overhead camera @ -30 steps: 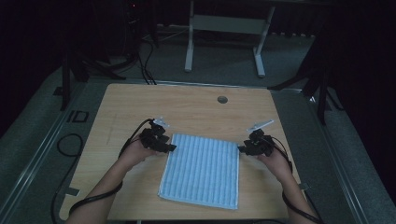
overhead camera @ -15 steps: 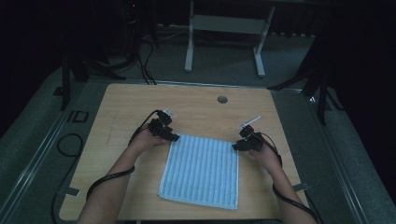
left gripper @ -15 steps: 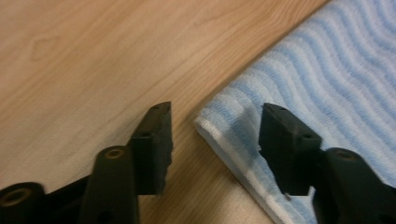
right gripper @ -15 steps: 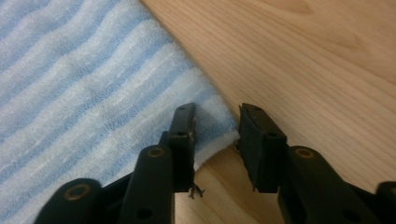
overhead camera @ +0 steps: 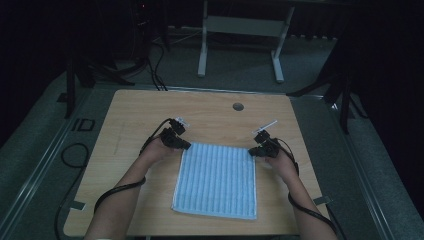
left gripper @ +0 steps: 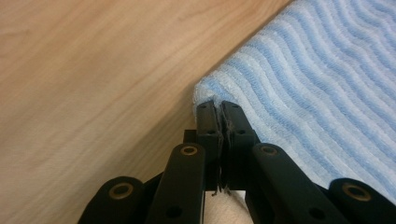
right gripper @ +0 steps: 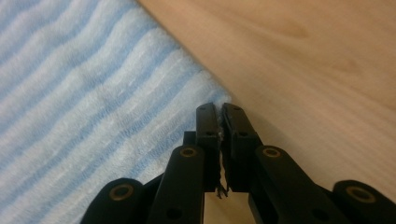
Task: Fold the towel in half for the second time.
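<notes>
Table [overhead camera: 150, 107]: a light wooden top, seen from above in the high view; a small round grommet [overhead camera: 238, 106] is set near its far edge.
Towel [overhead camera: 217, 180]: a blue-and-white striped cloth, laid flat at the middle of the table toward the near edge; its 2 far corners are taken up by the grippers.
Left gripper [overhead camera: 184, 145]: placed at the far left corner of the towel; its jaws have just been closing, and in the left gripper view [left gripper: 219, 105] they are seen clamped together with the corner's edge and loose threads pinched between the pads.
Right gripper [overhead camera: 254, 150]: placed at the far right corner of the towel; its jaws have just been closing, and in the right gripper view [right gripper: 219, 107] they are seen pressed together on the corner's fringe.
Cables [overhead camera: 115, 192]: trailed from each gripper along the forearms.
</notes>
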`<action>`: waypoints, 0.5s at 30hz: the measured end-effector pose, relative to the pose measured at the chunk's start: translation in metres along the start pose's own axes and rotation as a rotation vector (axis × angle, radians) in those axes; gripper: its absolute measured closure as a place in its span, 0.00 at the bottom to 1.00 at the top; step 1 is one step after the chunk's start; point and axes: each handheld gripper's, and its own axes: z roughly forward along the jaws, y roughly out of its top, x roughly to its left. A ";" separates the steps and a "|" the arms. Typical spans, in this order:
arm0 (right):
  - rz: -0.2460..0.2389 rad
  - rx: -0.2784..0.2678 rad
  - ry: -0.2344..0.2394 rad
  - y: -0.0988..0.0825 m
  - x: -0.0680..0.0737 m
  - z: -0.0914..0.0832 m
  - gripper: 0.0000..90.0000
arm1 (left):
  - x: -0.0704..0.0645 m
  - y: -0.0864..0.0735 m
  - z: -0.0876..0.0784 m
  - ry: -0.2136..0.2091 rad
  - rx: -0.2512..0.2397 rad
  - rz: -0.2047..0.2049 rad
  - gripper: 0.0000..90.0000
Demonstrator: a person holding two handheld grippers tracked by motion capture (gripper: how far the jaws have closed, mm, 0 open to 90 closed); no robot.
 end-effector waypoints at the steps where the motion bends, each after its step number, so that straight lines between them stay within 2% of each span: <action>1: 0.009 -0.007 0.002 0.005 -0.004 -0.003 0.96 | 0.000 0.002 -0.004 0.010 -0.012 -0.001 0.96; 6: 0.000 -0.035 -0.018 0.024 -0.007 -0.015 0.96 | 0.003 0.009 -0.017 0.039 -0.038 -0.006 0.96; 10: -0.011 -0.061 -0.034 0.040 -0.007 -0.028 0.96 | 0.005 0.017 -0.033 0.060 -0.094 -0.027 0.96; 12: -0.010 -0.072 -0.040 0.043 -0.006 -0.033 0.96 | 0.004 0.018 -0.037 0.055 -0.100 -0.022 0.96; 13: -0.027 -0.091 -0.046 0.048 -0.004 -0.042 0.96 | 0.002 0.021 -0.046 0.072 -0.111 -0.014 0.96; 14: -0.027 -0.091 -0.046 0.048 -0.004 -0.042 0.96 | 0.002 0.021 -0.046 0.072 -0.111 -0.014 0.96; 15: -0.038 -0.111 -0.058 0.052 -0.002 -0.051 0.95 | 0.001 0.022 -0.055 0.078 -0.118 0.001 0.96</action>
